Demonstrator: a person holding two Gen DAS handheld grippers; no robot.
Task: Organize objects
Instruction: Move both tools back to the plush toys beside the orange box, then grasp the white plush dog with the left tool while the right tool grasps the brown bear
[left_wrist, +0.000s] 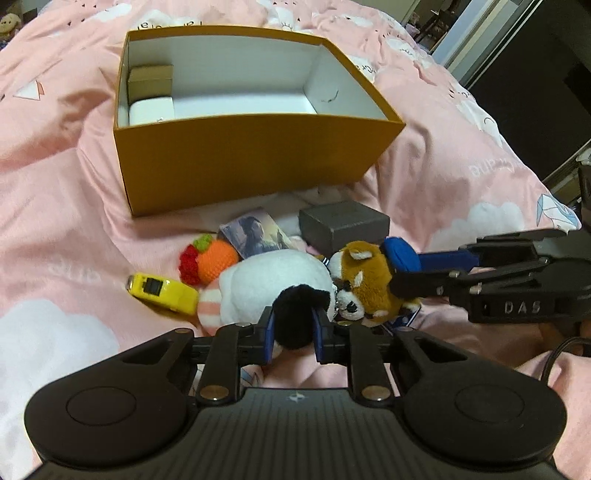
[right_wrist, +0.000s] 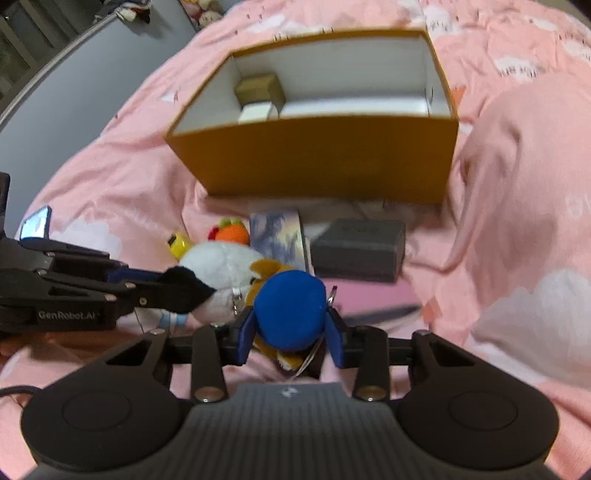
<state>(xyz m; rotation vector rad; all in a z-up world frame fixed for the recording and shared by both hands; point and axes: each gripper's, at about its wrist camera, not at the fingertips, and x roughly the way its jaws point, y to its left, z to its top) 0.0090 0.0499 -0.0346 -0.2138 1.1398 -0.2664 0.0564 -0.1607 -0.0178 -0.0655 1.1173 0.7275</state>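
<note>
A: What sits closest in the left wrist view?

B: The left claw (left_wrist: 293, 334), its blue pads clamped on the black end of a white plush toy (left_wrist: 273, 284) lying on the pink bedspread (left_wrist: 66, 184).

A: And working left to right across the pile?

B: At the left, a yellow tape measure (left_wrist: 162, 291). Just beyond it, an orange crocheted fruit (left_wrist: 216, 260) with a red and green tuft. Then a picture card (left_wrist: 255, 230) lying flat, the white plush touching its near edge. Right of the plush, touching it, is a brown red-panda plush (left_wrist: 365, 280) in a blue cap (left_wrist: 402, 253). A grey box (left_wrist: 345, 225) sits just behind that.

A: The right claw?

B: In its own view the right claw (right_wrist: 290, 330) has narrowed onto the blue cap, pads pressing either side, so it holds the panda.

A: Where do these things belong?

B: The open orange box (left_wrist: 240, 162) stands at the far side of the pile. Inside, in its left corner, are a small brown carton (left_wrist: 151, 79) and a white block (left_wrist: 151, 110) just nearer; the rest shows white lining.
</note>
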